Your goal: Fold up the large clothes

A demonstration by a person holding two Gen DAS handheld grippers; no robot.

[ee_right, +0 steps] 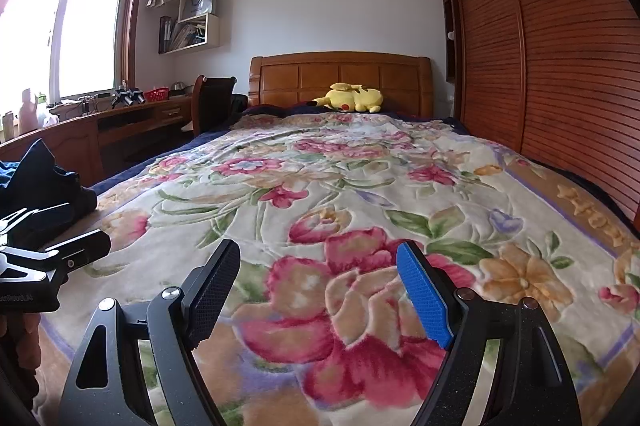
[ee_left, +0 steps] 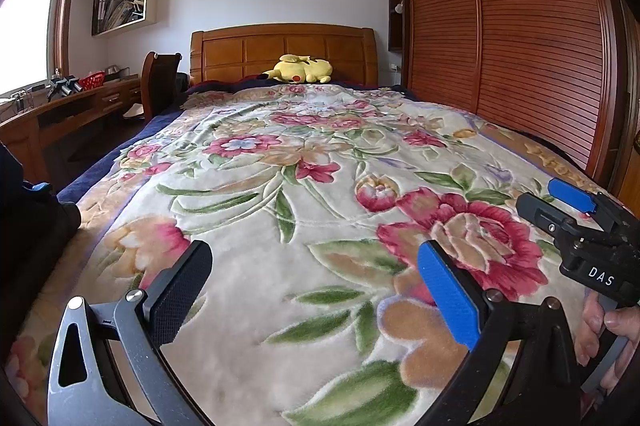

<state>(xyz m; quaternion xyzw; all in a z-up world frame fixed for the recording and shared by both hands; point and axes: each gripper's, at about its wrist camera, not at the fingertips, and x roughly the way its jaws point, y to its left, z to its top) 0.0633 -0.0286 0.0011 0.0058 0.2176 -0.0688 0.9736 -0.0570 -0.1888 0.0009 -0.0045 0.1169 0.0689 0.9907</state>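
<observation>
A dark navy garment [ee_right: 38, 181] lies bunched at the left edge of the bed; it also shows as a dark mass at the far left of the left wrist view [ee_left: 28, 209]. My left gripper [ee_left: 316, 262] is open and empty, held low over the floral blanket [ee_left: 320, 161] near the foot of the bed. My right gripper [ee_right: 320, 266] is open and empty over the same blanket [ee_right: 360, 185]. The right gripper also shows at the right of the left wrist view [ee_left: 576, 214], and the left gripper at the left of the right wrist view [ee_right: 56, 242].
A yellow plush toy [ee_left: 300, 69] lies by the wooden headboard [ee_left: 280, 49]. Slatted wardrobe doors [ee_left: 520, 45] run along the right side of the bed. A wooden desk [ee_right: 100, 129] and a chair [ee_right: 212, 97] stand on the left under the window.
</observation>
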